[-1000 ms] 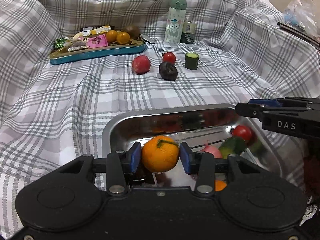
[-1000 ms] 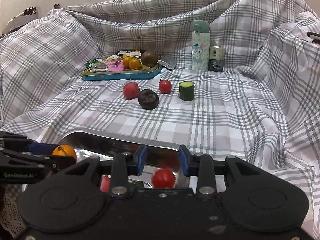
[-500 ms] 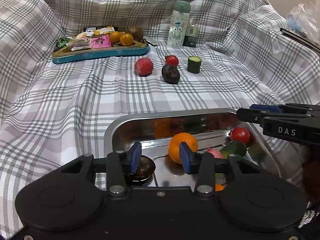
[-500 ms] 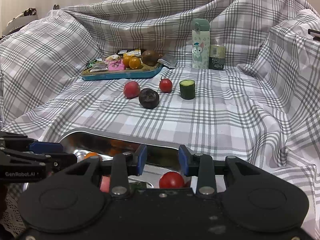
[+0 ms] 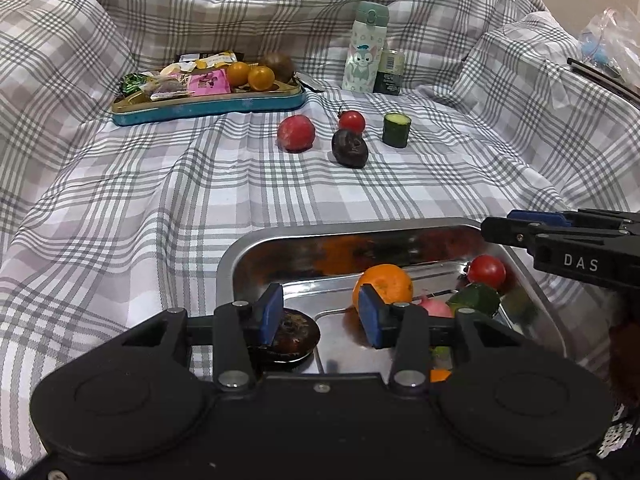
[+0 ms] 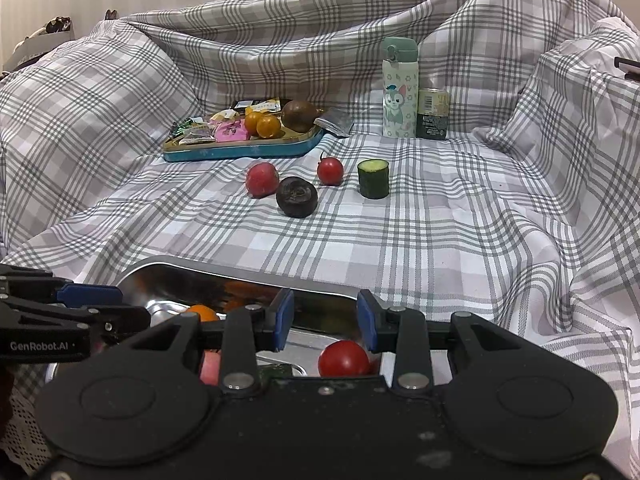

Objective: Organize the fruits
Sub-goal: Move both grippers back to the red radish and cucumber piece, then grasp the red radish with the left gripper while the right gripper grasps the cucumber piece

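Fruit is lying partly in the steel tray (image 5: 236, 264), partly out on the checked cloth (image 5: 160, 208). Left tongs (image 5: 320, 312) are hovering over the tray with blue pads standing apart, gripping nothing. An orange (image 5: 383, 284) is sitting in the tray just behind the right pad, with a dark round fruit (image 5: 296, 334) at 7 o'clock of it, behind the left pad. A red tomato (image 5: 486, 271) is resting at the tray's 3 o'clock side, a cucumber chunk (image 5: 476, 299) and a pink fruit (image 5: 436, 307) just beside it. Right tongs (image 6: 325, 320) are also gaping open and empty, hanging above the tray's near right part, that tomato visible below them; in the left view they are poking in from 3 o'clock.

Out on the cloth at 12 o'clock of the tray, well apart from it: a pink-red fruit (image 6: 262, 179), a dark wrinkled fruit (image 6: 297, 196) close to it, a cherry tomato (image 6: 330, 171) and an upright cucumber piece (image 6: 373, 179). Farther back at 11 o'clock, a blue tin tray (image 6: 240, 151) is holding snack packets, two small oranges (image 6: 263, 125) and a brown fruit (image 6: 299, 116). A cartoon bottle (image 6: 399, 92) and a dark can (image 6: 433, 113) are standing side by side at 1 o'clock.
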